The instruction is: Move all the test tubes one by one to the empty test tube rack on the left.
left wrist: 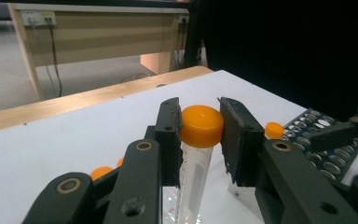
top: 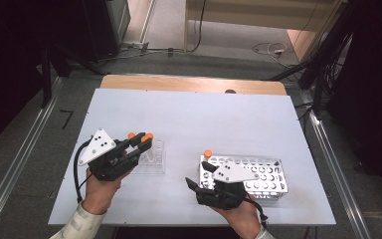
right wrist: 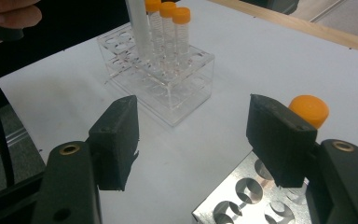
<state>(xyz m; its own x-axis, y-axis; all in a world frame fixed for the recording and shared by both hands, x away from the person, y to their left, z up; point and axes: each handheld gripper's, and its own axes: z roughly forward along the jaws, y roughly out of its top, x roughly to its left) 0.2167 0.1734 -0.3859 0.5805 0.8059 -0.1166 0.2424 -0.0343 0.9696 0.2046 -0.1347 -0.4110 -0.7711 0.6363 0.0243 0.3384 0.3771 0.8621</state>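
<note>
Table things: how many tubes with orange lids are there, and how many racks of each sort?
orange-capped tubes: 5 (3 standing in the clear one, 1 gripped above it, 1 in the metal one)
clear plastic rack: 1
metal rack: 1
Total: 7

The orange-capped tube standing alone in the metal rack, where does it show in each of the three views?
High view: the tube is just right of centre, at the top-left corner of the metal rack.
Left gripper view: the tube is right of centre, its cap peeping out behind the right-hand jaw.
Right gripper view: the tube is at the right, its cap above the right-hand jaw.
Shared landmark: the metal rack with its round holes.
</note>
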